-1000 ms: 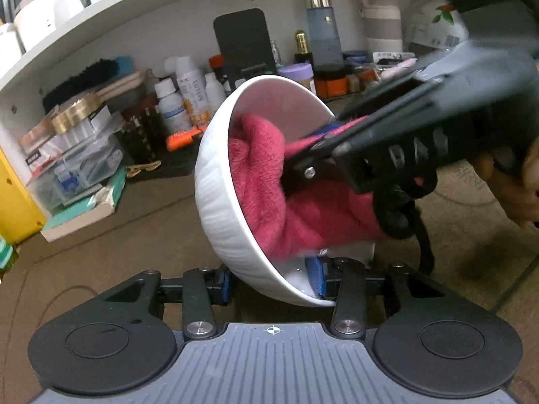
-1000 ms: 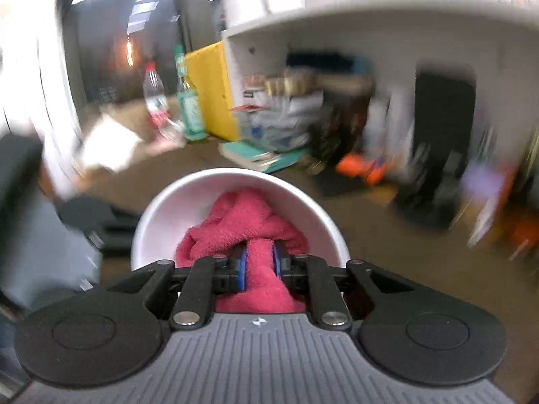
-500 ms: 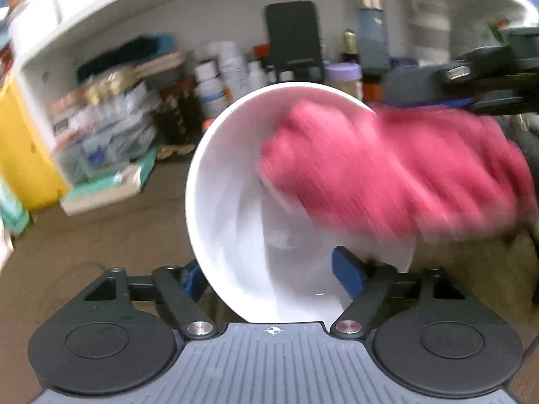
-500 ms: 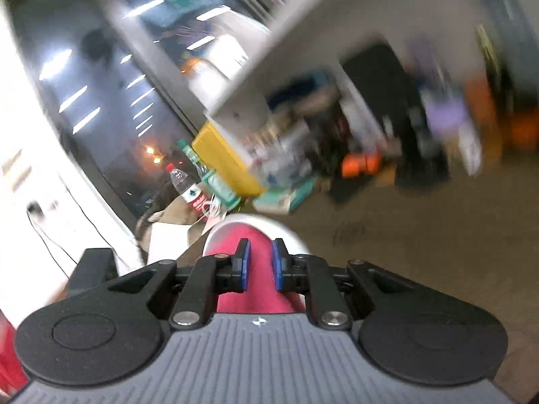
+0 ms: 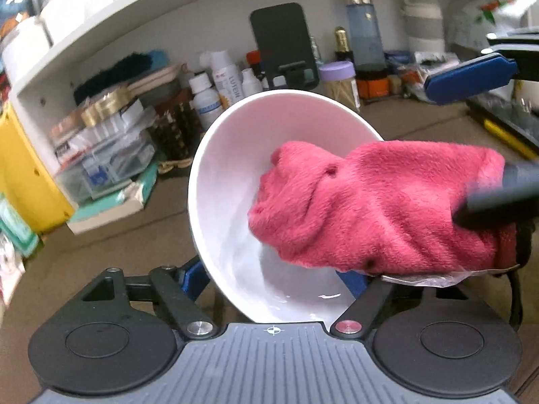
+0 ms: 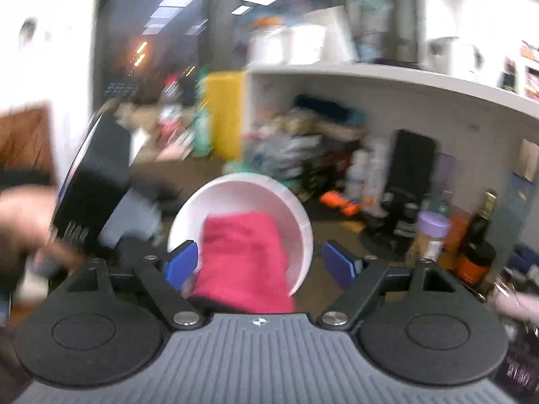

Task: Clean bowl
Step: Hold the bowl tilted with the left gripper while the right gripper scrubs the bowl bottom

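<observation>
Both grippers framed the white bowl, which was tipped on its side with its mouth turned right, seemingly so the inside could be reached. Left gripper clamped the bowl's lower rim between its blue pads, holding it up off the brown tabletop. A red cloth lay half inside the bowl and spilled out over the right rim. Right gripper stood with its jaws spread wide; the cloth lay between them, though the blurred view left it unclear whether either pad touched it. Far behind, bottles crowded the space under a white shelf.
</observation>
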Tool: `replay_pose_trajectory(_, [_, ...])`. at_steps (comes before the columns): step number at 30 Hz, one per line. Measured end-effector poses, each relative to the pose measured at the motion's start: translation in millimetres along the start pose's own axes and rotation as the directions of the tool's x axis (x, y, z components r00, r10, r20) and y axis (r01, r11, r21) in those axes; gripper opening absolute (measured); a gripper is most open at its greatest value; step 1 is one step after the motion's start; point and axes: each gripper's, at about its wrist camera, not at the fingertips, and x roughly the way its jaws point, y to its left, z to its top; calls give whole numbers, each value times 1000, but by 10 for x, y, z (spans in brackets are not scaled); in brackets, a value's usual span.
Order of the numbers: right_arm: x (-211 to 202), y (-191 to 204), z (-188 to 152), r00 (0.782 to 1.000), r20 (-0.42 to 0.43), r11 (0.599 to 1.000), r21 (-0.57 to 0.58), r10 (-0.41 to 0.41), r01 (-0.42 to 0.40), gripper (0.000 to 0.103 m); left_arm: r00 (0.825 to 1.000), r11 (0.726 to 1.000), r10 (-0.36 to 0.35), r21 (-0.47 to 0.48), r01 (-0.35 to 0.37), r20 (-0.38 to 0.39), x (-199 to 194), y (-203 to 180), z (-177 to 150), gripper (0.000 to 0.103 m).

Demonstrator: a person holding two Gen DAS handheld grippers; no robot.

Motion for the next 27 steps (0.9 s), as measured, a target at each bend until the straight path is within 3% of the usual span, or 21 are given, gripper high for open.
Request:
replay_pose_trajectory(3, [212, 20, 63, 995, -93, 999, 5, 38, -38, 71, 1000, 1000, -8, 25, 8, -4, -28, 0, -5, 80])
replay_pose_trajectory(5, [331, -19, 93, 989, -133, 997, 43, 64, -59, 55, 1000, 999, -12, 38, 12, 2, -26, -4, -12, 79])
replay_pose_trajectory(10, [568, -171, 189, 967, -225, 984, 156, 117, -83, 67, 1000, 998, -20, 68, 19, 16, -20, -17, -28, 70])
replay_pose_trajectory(15, [794, -283, 262, 934, -308, 965, 242, 180, -106, 76, 999, 994, -39, 103, 35, 35, -57, -77, -37, 72])
replay_pose_trajectory(18, [824, -285, 221, 936, -293, 957, 264, 195, -116, 62, 999, 996, -32, 84, 28, 36, -41, -80, -31, 71])
replay_pose_trajectory(20, [845, -287, 193, 937, -282, 952, 279, 204, -123, 39, 999, 998, -29, 53, 27, 36, -20, -35, -43, 72])
replay_pose_trajectory(22, [739, -210, 242, 957, -249, 975, 197, 147, -98, 35, 999, 999, -32, 36, 31, 28, -9, 22, -50, 72])
replay_pose_trajectory(24, [660, -28, 301, 969, -239, 998, 19, 64, -61, 34, 999, 999, -47, 10, 47, 19, 3, 96, -71, 72])
replay_pose_trajectory(25, [630, 72, 329, 972, -233, 996, -77, 22, -41, 33, 998, 998, -56, -1, 56, 15, 13, 123, -73, 71])
replay_pose_trajectory(27, [662, 103, 326, 970, -243, 989, -142, -5, -31, 33, 998, 998, -64, -11, 64, 8, 36, 154, -57, 71])
